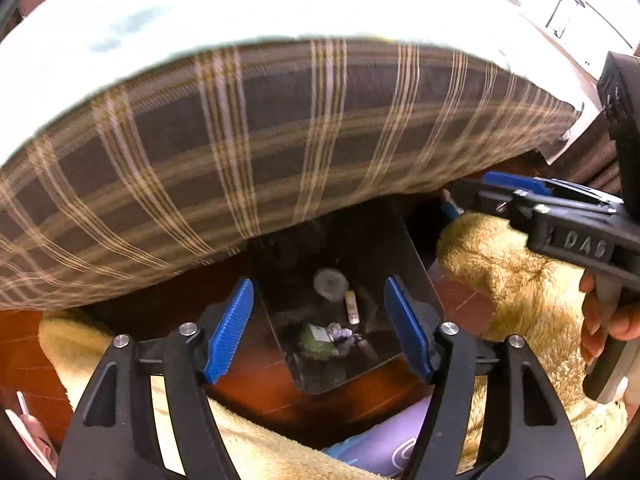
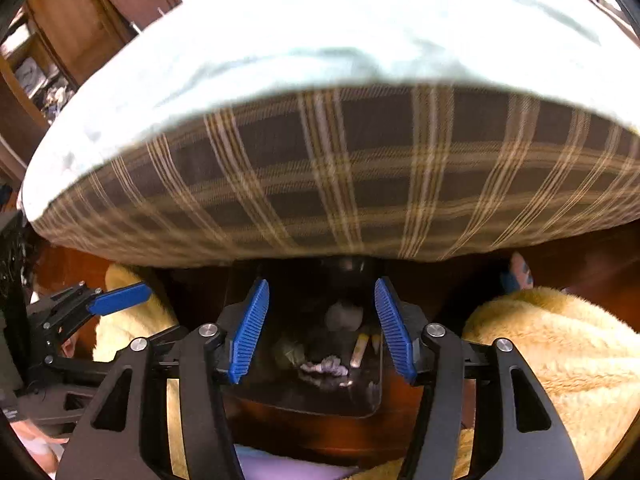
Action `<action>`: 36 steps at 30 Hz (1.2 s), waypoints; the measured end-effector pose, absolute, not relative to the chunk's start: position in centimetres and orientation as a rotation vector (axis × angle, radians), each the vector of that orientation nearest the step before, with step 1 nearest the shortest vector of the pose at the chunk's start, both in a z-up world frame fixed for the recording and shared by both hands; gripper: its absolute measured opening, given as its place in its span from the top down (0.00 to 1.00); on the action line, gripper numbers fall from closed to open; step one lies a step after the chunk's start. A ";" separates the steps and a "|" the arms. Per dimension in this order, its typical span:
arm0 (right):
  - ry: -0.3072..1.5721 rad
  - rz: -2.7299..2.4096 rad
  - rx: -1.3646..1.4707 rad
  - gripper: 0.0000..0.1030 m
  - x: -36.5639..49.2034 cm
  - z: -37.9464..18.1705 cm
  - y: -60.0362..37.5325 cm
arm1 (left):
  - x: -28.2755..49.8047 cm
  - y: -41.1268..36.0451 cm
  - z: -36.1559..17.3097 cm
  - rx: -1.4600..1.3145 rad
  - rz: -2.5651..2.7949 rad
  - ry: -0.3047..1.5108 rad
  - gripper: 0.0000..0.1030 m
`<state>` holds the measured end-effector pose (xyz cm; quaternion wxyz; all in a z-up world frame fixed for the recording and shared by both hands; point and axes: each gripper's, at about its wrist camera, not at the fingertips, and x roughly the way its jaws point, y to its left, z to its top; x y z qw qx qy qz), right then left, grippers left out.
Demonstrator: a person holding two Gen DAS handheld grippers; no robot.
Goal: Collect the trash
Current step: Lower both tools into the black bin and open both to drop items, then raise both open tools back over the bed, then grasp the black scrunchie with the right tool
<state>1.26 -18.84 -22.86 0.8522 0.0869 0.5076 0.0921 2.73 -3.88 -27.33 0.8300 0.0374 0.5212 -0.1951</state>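
- I am holding my left tool (image 1: 318, 330) and my right tool (image 2: 322, 330) side by side, both with their blue pads spread wide and nothing between them.
- The trash is lying straight ahead of both tools, in a dark bin (image 1: 416, 264) standing on the reddish floor (image 1: 248, 380) with its mouth tipped toward me.
- Inside it I am seeing a crumpled white-and-purple wrapper (image 2: 325, 367), just ahead and slightly below the gap of my right tool.
- A small pale tube (image 2: 359, 350) is lying just right of the wrapper, its long axis running away from me, roughly in line with my pads.
- A greenish packet (image 1: 316, 338) is sitting left of the wrapper, and a round grey lump (image 1: 330, 282) is lying deeper in.
- Judging by the framing, my right tool is looking squarer onto the wrapper and tube, so it seems the likelier one to reach in.
- The plaid mattress edge (image 2: 360, 176) is hanging over the bin's far side, so room above is tight; I would be entering low and level.
- A fluffy yellow blanket (image 2: 560, 352) is crowding the right side and also lying to the left, and the bin walls are limiting sideways spread.
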 end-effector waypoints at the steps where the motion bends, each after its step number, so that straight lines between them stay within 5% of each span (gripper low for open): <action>1: 1.054 0.189 0.185 0.40 1.4 -22.3 -19.1 | 2.7 -3.8 -26.9 0.082 -0.410 1.093 0.36; 17: 0.769 0.175 0.155 0.40 6.6 -11.0 -21.4 | 6.8 -1.3 -15.8 0.078 -0.343 0.848 0.33; 36: 0.803 0.187 0.104 0.54 19.6 -12.2 -19.4 | 17.7 -4.7 -14.5 0.075 -0.370 0.864 0.24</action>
